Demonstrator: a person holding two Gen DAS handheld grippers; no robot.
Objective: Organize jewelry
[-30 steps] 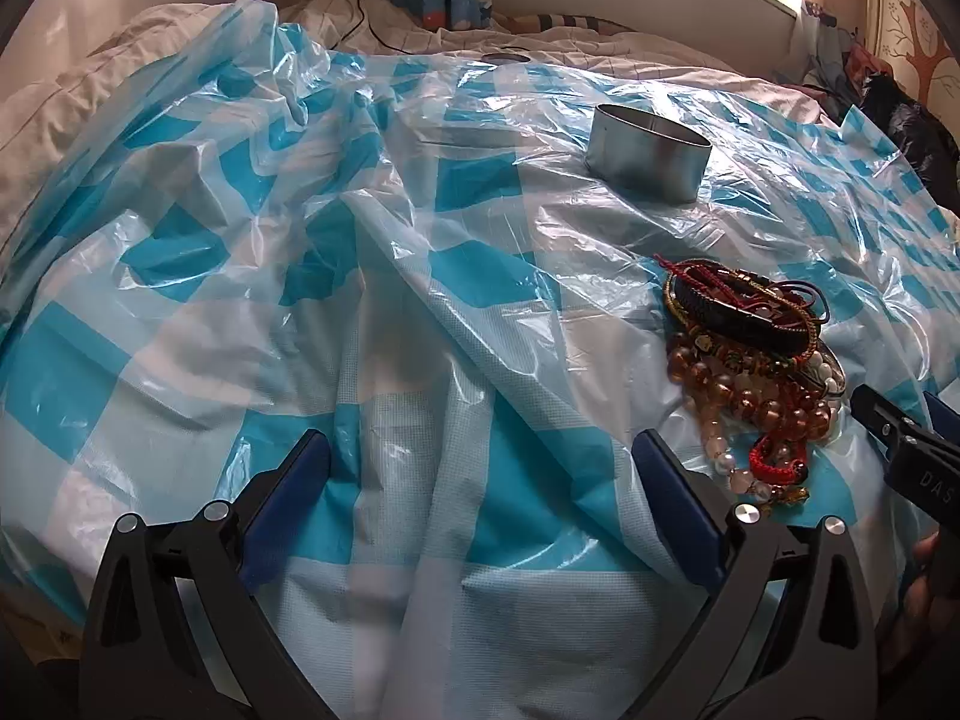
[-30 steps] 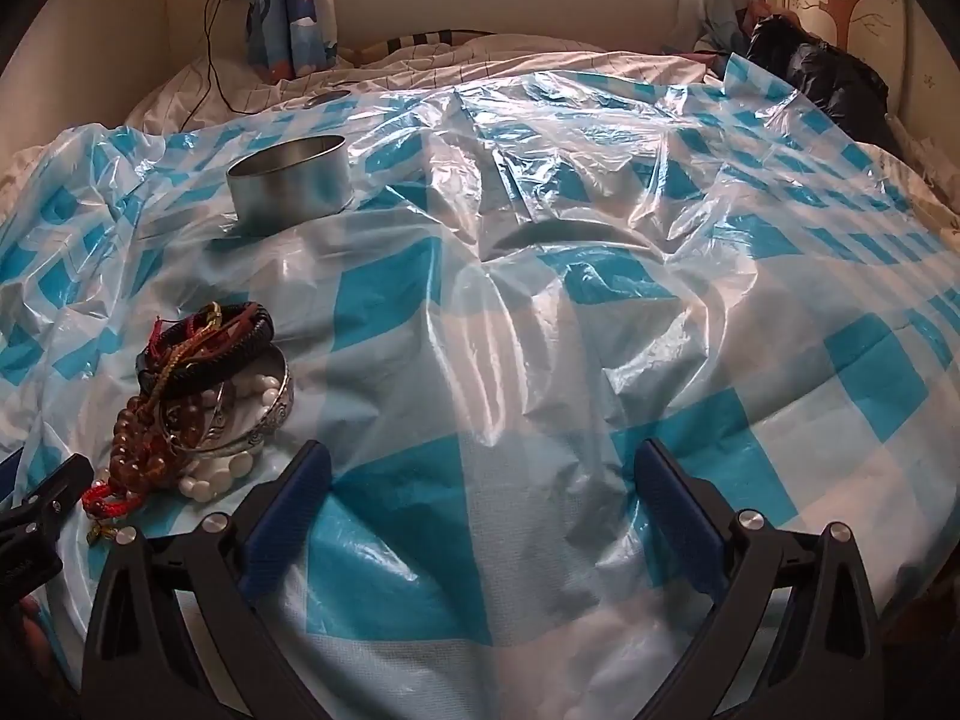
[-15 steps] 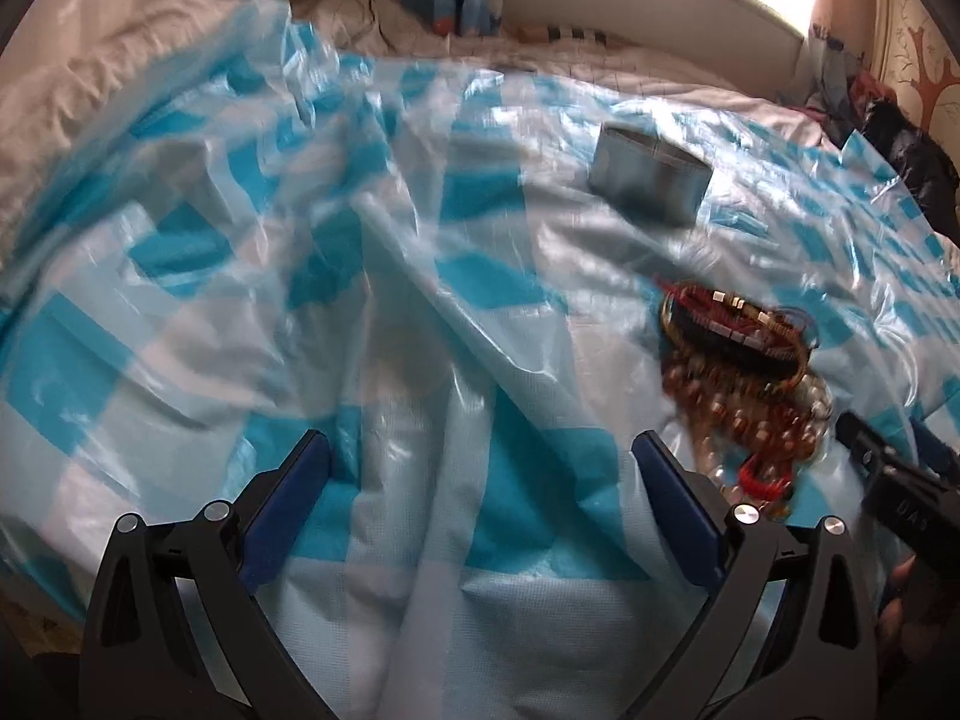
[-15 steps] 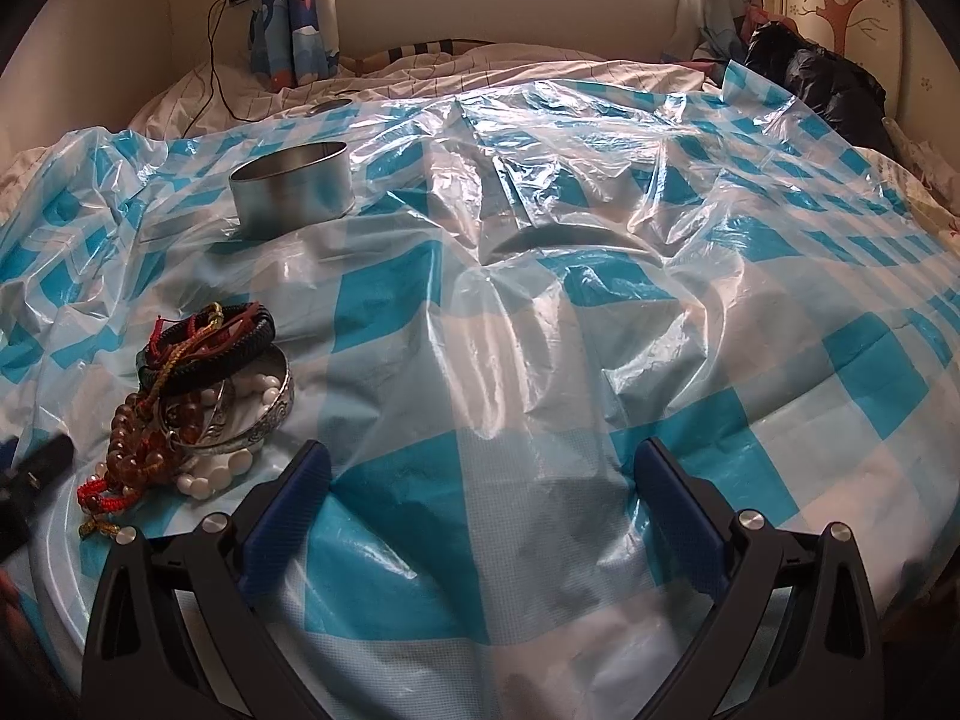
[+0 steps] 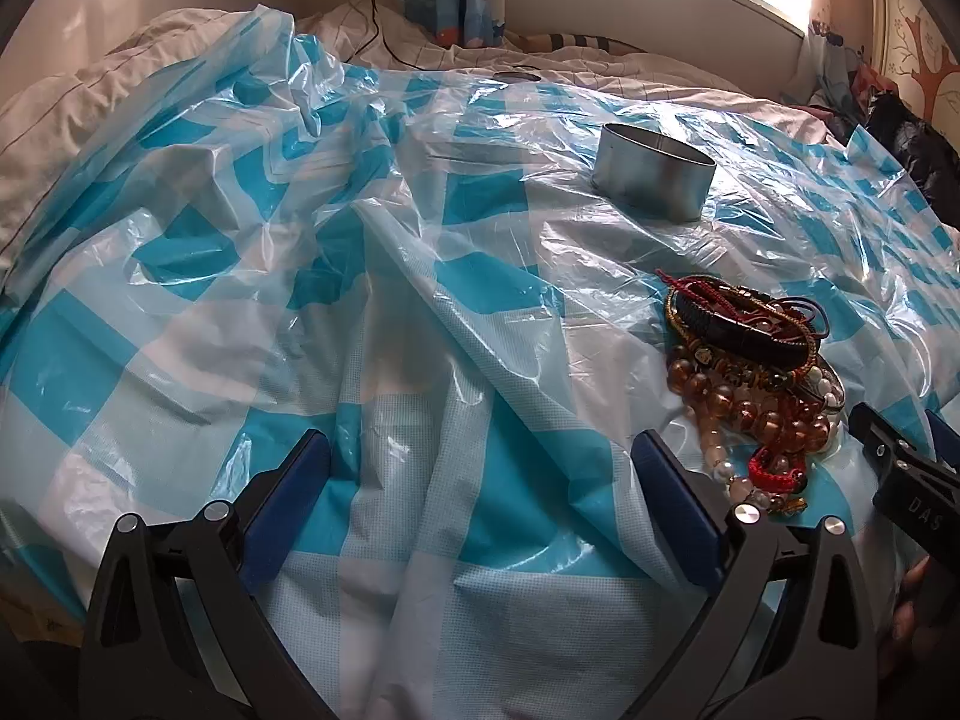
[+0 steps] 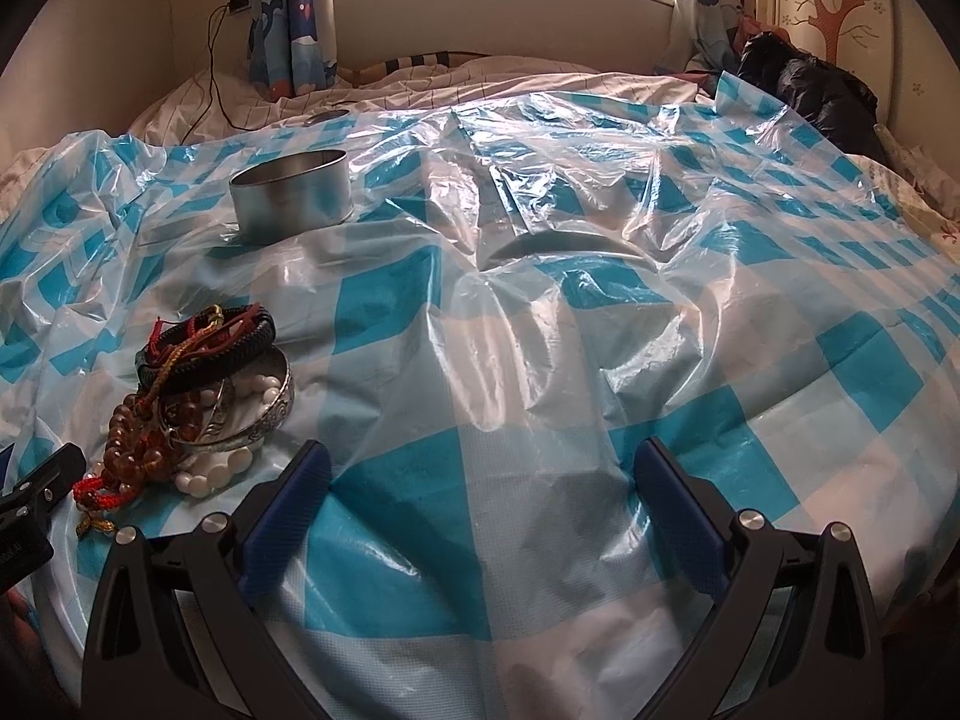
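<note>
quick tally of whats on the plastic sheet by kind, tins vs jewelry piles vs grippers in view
Round metal tin: 1
Jewelry pile, tangled, so pieces inside cannot be counted exactly: 1
Grippers, left gripper and right gripper, both open and holding nothing: 2
Blue-and-white checked plastic sheet underneath: 1
Total: 5

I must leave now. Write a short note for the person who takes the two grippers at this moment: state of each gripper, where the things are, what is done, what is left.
Left gripper: open, empty, over the checked plastic sheet.
Right gripper: open, empty, to the right of the pile.
Jewelry pile (bead strings, silver bangle, dark braided bracelets, red cords): one tangled heap on the sheet, between the two grippers.
Metal tin: upright, open, beyond the pile; its inside is not visible.
Done: nothing that shows.
Left: the whole pile, probably piece by piece into the tin.
</note>
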